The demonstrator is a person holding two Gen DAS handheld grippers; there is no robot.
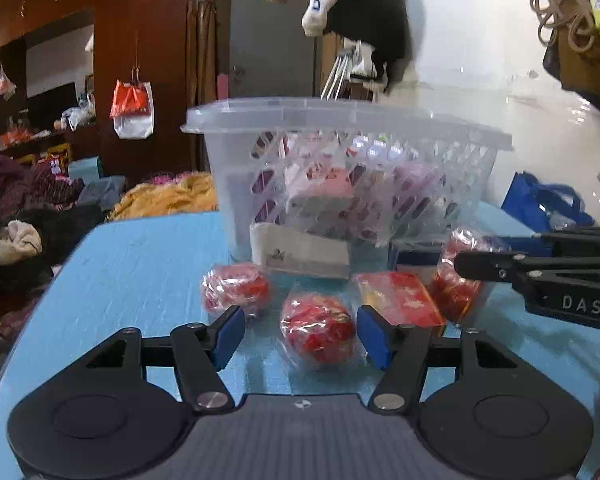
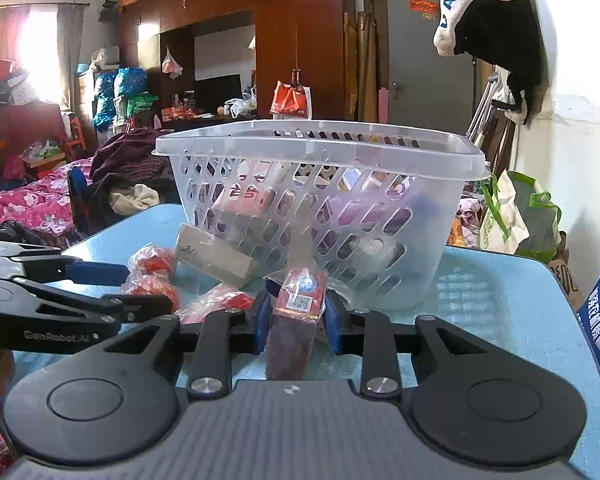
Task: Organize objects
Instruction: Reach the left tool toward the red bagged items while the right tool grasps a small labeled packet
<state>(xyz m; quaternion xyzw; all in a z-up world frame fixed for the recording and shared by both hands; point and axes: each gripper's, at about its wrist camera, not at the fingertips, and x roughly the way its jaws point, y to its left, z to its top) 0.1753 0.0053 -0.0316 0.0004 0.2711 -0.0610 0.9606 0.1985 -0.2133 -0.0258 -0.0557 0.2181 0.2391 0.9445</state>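
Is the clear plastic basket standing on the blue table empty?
No, the basket on the table already holds several packets, which show through its slotted wall.

"GenRobot.AI" on left tongs (image 2: 156, 304), "DAS" on right tongs (image 1: 476, 264)

Hidden and cut-off parts around the basket (image 2: 428, 248)

The basket's contents blur behind its lattice wall; no item inside can be told. The right gripper (image 1: 476, 266) runs off the frame's right edge. Below the basket, the packet (image 2: 300, 300) hides its lower end behind the gripper body.
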